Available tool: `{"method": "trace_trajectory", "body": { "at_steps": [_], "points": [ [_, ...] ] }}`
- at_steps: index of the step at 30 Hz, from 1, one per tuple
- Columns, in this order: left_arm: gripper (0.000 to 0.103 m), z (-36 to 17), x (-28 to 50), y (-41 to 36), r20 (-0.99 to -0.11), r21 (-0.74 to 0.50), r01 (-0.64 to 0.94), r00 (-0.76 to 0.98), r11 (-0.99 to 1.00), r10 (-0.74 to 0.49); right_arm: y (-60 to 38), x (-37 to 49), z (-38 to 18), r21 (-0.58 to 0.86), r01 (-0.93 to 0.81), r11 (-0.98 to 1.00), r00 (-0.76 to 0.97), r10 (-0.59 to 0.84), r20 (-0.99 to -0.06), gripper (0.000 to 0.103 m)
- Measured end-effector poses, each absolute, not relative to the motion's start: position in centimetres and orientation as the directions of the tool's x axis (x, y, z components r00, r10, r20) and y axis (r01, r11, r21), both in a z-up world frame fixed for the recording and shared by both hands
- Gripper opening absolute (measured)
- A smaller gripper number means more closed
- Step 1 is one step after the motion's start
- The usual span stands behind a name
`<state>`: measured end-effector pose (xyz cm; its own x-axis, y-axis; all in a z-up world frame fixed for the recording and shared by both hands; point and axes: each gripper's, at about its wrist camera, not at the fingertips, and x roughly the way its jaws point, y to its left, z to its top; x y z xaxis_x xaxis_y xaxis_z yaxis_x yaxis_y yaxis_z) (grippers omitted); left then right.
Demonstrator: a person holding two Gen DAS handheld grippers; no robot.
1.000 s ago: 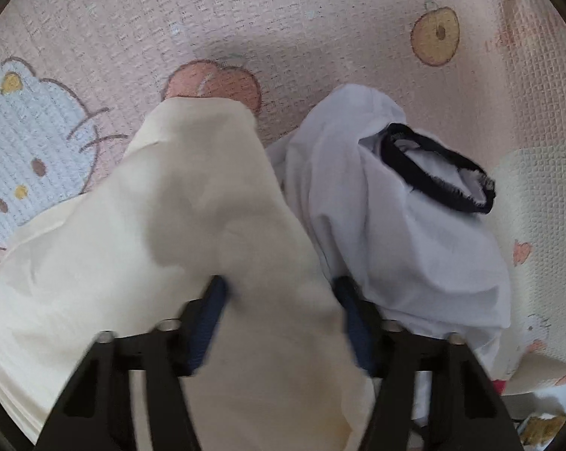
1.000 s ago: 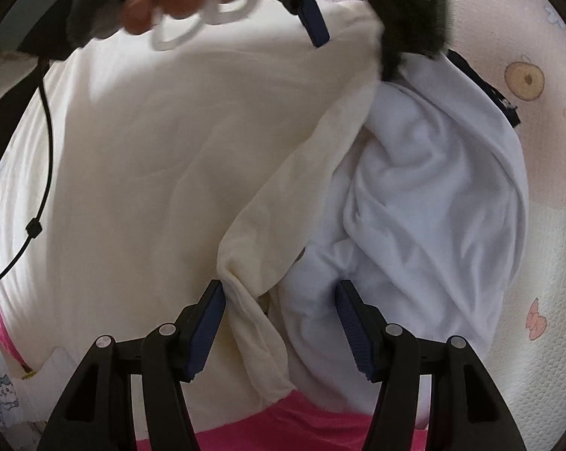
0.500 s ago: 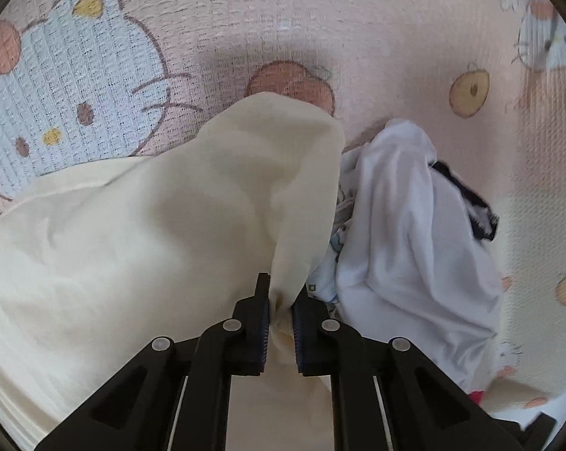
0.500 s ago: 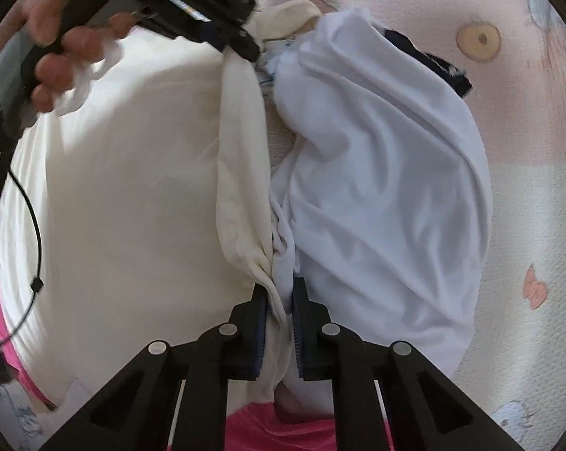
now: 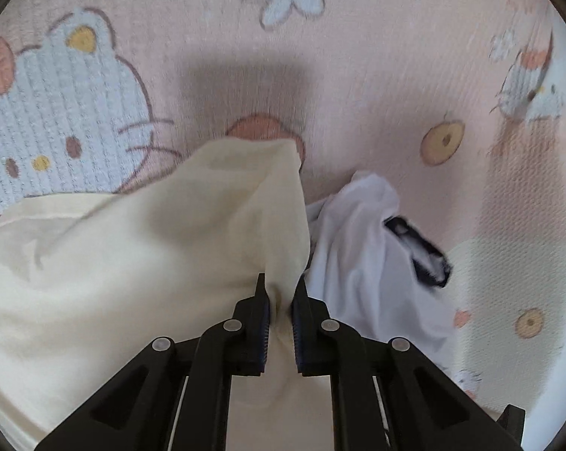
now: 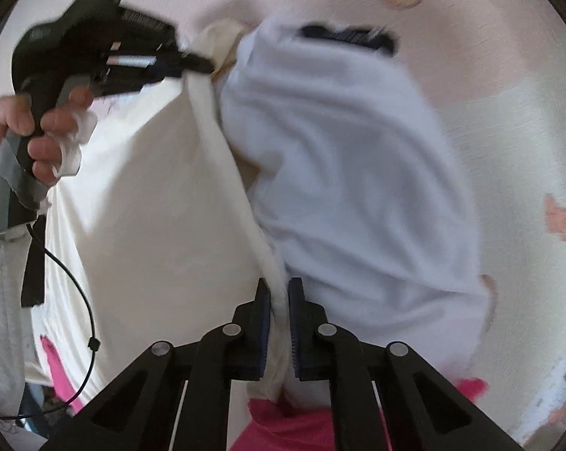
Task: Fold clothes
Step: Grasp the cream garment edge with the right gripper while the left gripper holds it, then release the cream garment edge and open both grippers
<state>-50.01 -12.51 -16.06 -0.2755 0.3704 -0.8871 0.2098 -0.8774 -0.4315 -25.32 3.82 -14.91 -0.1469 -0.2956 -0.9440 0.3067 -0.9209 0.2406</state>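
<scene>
Surface: pink waffle-textured blanket [image 5: 358,75] printed with cartoon cats, flowers and round fruits, spread under everything in both views. Item one: cream garment [image 5: 132,263], large, thin, lying rumpled to the left of both pairs of fingers; one folded edge of it runs as a taut ridge from one gripper to the other. Left gripper [image 5: 281,297]: jaws nearly together, blue pads pinching a bunch of the cream cloth, with a peak of cloth standing just beyond the fingertips. Right gripper [image 6: 279,293]: jaws have just been closing and now clamp the same cream edge, the cloth rising as a narrow band from between the pads. Item two: white garment [image 6: 339,169], crumpled, lying immediately right of the fingers in both views and touching the cream edge along its length; black trim [image 6: 350,35] shows at its far end. Item three: pink cloth [image 6: 283,424], partly visible beneath the right gripper's fingers, under the cream and white pieces. A person's hand [image 6: 38,131] grips the left gripper's handle at far left of the right wrist view, with a black cable [image 6: 79,300] trailing down from it.
</scene>
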Motion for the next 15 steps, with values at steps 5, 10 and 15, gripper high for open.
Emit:
{"method": "trace_trajectory", "body": {
  "at_steps": [5,10,15],
  "points": [
    [0.008,-14.9,-51.1,-13.0,-0.865,-0.474,0.209,-0.290,-0.856,0.408,4.6,-24.6,-13.9,0.068,0.272,-0.960,-0.251,-0.139,-0.958,0.003],
    [0.008,-15.2,-52.6,-11.3,-0.869,-0.464,0.199,-0.293,-0.863,0.400,-0.3,-24.6,-14.1,0.122,0.283,-0.951,-0.246,-0.195,-0.950,0.003],
    [0.009,-13.3,-49.6,-14.4,-0.847,-0.502,0.203,-0.313,-0.841,0.431,-0.9,-23.8,-13.5,0.127,0.329,-0.936,-0.222,-0.207,-0.953,0.003]
  ]
}}
